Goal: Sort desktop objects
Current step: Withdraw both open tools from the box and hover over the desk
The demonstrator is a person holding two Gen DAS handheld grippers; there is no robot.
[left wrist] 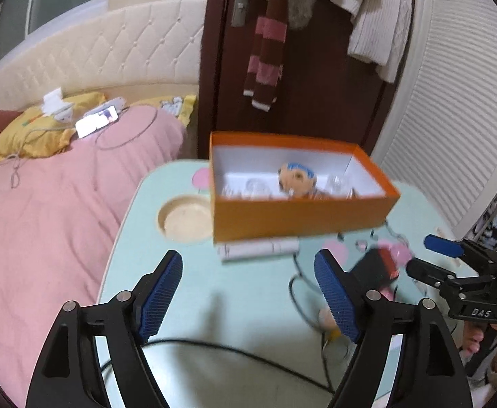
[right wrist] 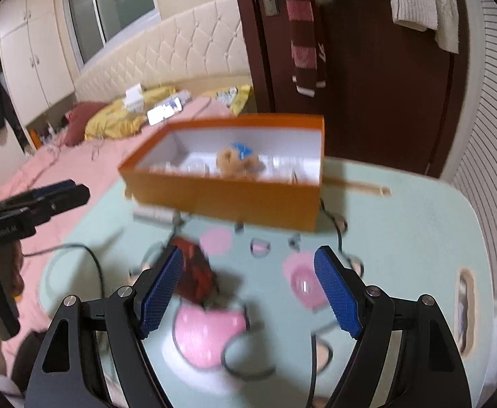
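Observation:
An orange box (left wrist: 299,214) (right wrist: 234,200) with a white inside stands at the far side of a small mint-green table (left wrist: 214,306) (right wrist: 401,238). A doll with a blue cap (left wrist: 297,178) (right wrist: 238,159) and some clear items lie in it. A white flat item (left wrist: 258,250) (right wrist: 156,216) lies at the box's front edge. A black and red object (left wrist: 377,268) (right wrist: 195,273) rests on the table. My left gripper (left wrist: 248,292) is open over bare tabletop. My right gripper (right wrist: 248,289) is open, the black and red object just past its left finger. Both views are blurred.
A dark cable (left wrist: 234,350) (right wrist: 316,357) runs over the near tabletop. The table has a round recess (left wrist: 183,219) and a slot (right wrist: 464,306). A bed with a pink cover (left wrist: 44,210) lies left. A dark door (left wrist: 316,85) with hung clothes stands behind, a ribbed white wall (right wrist: 493,170) right.

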